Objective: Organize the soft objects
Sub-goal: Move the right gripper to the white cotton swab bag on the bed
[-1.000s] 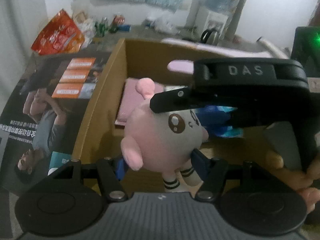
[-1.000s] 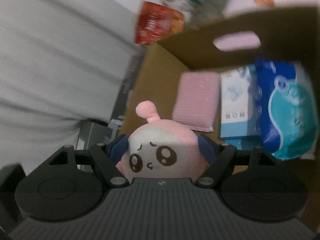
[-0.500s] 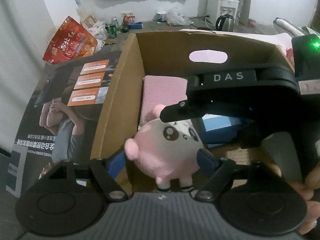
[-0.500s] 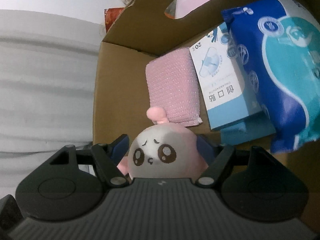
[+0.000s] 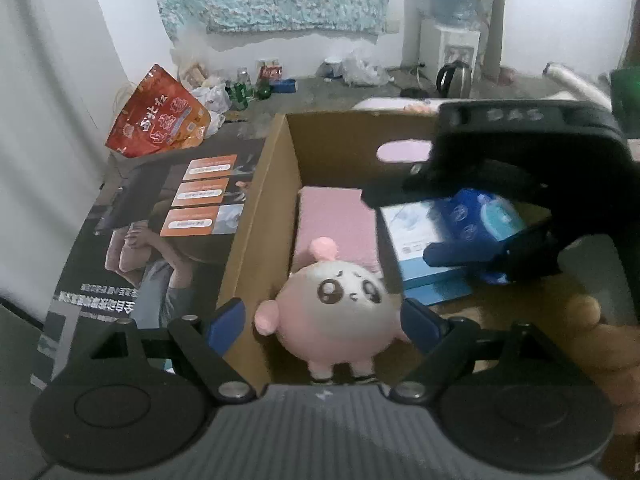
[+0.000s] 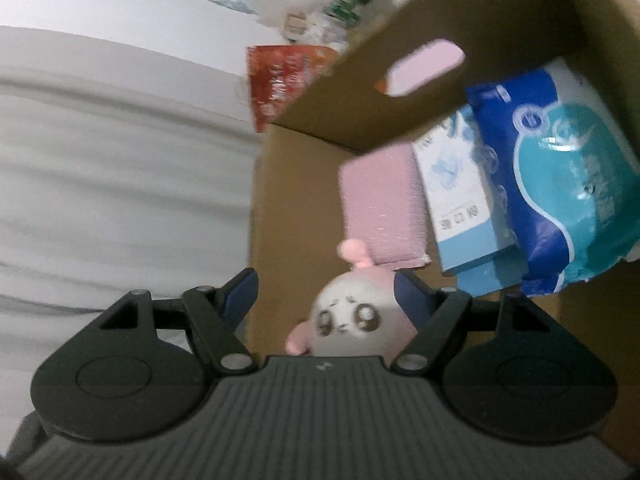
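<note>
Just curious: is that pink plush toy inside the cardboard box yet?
Yes: the pink plush toy sits upright within the cardboard box walls.

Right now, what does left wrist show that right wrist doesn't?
Left wrist only: the right gripper seen from the side, open above the cardboard box; the poster; the kettle.
Right wrist only: the blue tissue pack unblocked.
Both: the plush toy, pink pad and red bag.
</note>
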Demonstrator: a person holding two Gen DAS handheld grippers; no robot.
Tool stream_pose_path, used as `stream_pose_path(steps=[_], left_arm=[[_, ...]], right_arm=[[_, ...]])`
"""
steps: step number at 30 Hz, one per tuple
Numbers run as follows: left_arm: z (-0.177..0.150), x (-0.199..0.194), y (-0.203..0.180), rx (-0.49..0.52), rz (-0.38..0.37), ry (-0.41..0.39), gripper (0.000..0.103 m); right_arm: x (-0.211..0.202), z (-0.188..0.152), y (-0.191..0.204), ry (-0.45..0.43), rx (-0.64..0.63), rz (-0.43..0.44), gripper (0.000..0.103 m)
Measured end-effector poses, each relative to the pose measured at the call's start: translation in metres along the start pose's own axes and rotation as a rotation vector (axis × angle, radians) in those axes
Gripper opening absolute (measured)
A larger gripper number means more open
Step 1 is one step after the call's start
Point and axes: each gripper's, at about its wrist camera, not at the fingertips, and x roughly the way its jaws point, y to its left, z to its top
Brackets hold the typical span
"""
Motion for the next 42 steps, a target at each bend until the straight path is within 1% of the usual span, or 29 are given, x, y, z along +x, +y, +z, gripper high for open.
stream_pose_path(steps=[5,8,10,12,14,18,19,26,29,32,36,39,41,42], left_arm=[[-0.004,-0.038,-0.004,-0.04,-0.047,-0.055,0.088],[-0.009,-0.065,-0.016,-0.043,-0.079,-0.1,0.09],[-0.015,-0.082,-0.027,-0.039,-0.114,-0.129,0.09],[-0.023,-0.096,-0.041,-0.03,-0.159,-0.154,0.092],[-0.032,-0.107,-0.058,-0.018,-0.204,-0.166,0.092],[-0.051,-0.124,-0.098,0.018,-0.282,-0.192,0.092],[-0.056,-0.126,-0.108,0.022,-0.3,-0.197,0.092],[-0.084,-0.126,-0.186,0.083,-0.406,-0.21,0.092],[-0.096,-0.124,-0.222,0.124,-0.44,-0.217,0.092],[-0.104,-0.119,-0.254,0.165,-0.46,-0.216,0.092],[-0.112,-0.103,-0.294,0.193,-0.486,-0.194,0.092],[-0.11,-0.091,-0.318,0.217,-0.478,-0.174,0.092],[-0.102,-0.084,-0.329,0.226,-0.473,-0.162,0.092],[-0.097,-0.084,-0.332,0.231,-0.473,-0.163,0.092]], right_arm=[[-0.055,0.0,0.018,-0.029,-0.08,0.076,0.077],[-0.098,-0.004,0.021,-0.057,-0.13,0.125,0.079],[-0.136,-0.01,0.017,-0.084,-0.152,0.152,0.08],[-0.167,-0.02,0.007,-0.105,-0.172,0.168,0.081],[-0.185,-0.031,-0.005,-0.124,-0.186,0.175,0.082],[-0.236,-0.058,-0.046,-0.17,-0.187,0.188,0.083],[-0.243,-0.063,-0.058,-0.184,-0.183,0.187,0.083],[-0.333,-0.098,-0.13,-0.326,-0.146,0.141,0.084],[-0.367,-0.114,-0.16,-0.393,-0.143,0.088,0.085],[-0.388,-0.127,-0.19,-0.444,-0.133,0.008,0.085],[-0.409,-0.136,-0.227,-0.481,-0.104,-0.071,0.085],[-0.418,-0.133,-0.247,-0.492,-0.09,-0.108,0.085],[-0.429,-0.129,-0.254,-0.502,-0.086,-0.113,0.085],[-0.431,-0.121,-0.257,-0.51,-0.085,-0.113,0.085]])
